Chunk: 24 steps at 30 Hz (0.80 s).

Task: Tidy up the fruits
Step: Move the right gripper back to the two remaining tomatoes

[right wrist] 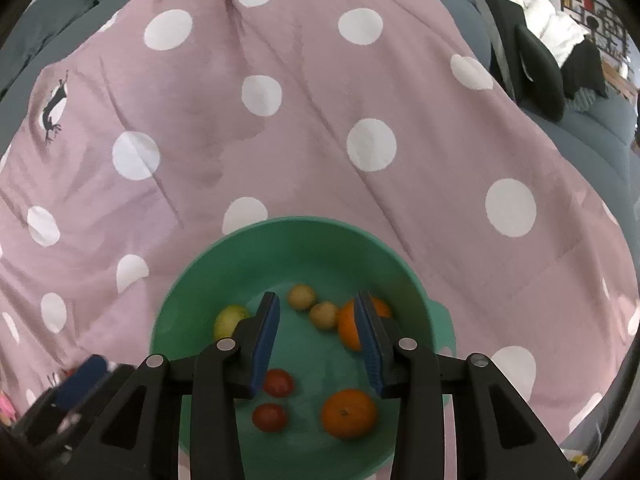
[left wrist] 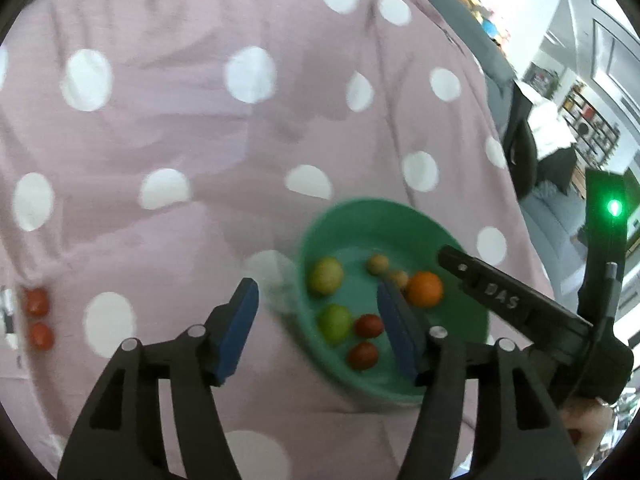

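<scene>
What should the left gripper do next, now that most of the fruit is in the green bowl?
Probably swing the left gripper left toward the two red fruits lying on the spotted cloth. Its fingers stand open with nothing between them, and those two are the only fruits seen outside the green bowl. The right gripper hovers open over the bowl.

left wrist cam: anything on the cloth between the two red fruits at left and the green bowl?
Bare polka-dot cloth only, from the red fruits to the bowl.
</scene>
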Motion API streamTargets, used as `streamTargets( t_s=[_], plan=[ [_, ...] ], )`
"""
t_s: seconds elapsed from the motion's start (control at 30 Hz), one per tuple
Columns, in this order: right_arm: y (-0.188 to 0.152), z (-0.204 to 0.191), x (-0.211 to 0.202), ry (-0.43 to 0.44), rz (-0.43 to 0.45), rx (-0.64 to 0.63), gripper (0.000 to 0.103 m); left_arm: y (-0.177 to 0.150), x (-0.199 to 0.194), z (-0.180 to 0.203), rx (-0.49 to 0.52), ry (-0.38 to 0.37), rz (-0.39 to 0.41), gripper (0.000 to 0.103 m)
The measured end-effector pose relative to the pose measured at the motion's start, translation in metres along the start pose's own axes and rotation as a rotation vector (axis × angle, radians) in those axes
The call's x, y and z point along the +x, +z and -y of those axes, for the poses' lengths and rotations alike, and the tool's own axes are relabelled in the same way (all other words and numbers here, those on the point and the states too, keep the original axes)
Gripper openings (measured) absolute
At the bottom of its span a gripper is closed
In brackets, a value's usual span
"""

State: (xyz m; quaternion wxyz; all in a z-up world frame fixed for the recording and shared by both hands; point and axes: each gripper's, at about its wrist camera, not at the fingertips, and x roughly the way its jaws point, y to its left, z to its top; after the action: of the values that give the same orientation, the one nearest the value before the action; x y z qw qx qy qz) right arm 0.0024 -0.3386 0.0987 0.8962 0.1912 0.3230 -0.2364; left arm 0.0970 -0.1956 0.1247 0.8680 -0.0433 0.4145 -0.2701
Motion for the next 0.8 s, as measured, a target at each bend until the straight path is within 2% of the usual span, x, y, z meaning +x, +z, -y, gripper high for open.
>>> streamTargets(
  t_s=[0.13, 0.4, 0.53, 0.63, 0.73, 0.8],
  plan=[
    [-0.001, -0.006, -0.002, 0.009, 0.007, -0.012, 0.049, -0.003, -0.02, -0.034, -0.043, 0.096, 0.024, 0.065],
    [-0.003, -0.031, -0.008, 0.065, 0.021, -0.071, 0.05, -0.02, -0.061, -0.111, -0.181, 0.271, 0.065, 0.074],
    [-0.008, -0.057, -0.009, 0.107, 0.019, -0.133, 0.051, -0.035, -0.079, -0.149, -0.293, 0.301, 0.087, 0.077],
    [-0.014, -0.08, -0.008, 0.146, 0.008, -0.187, 0.053, -0.04, -0.088, -0.168, -0.328, 0.334, 0.094, 0.078],
    [-0.02, -0.106, -0.009, 0.172, -0.001, -0.25, 0.06, -0.043, -0.099, -0.187, -0.371, 0.381, 0.114, 0.078],
    [-0.025, -0.125, -0.01, 0.203, -0.008, -0.294, 0.061, -0.045, -0.106, -0.198, -0.399, 0.395, 0.129, 0.078]
  ],
)
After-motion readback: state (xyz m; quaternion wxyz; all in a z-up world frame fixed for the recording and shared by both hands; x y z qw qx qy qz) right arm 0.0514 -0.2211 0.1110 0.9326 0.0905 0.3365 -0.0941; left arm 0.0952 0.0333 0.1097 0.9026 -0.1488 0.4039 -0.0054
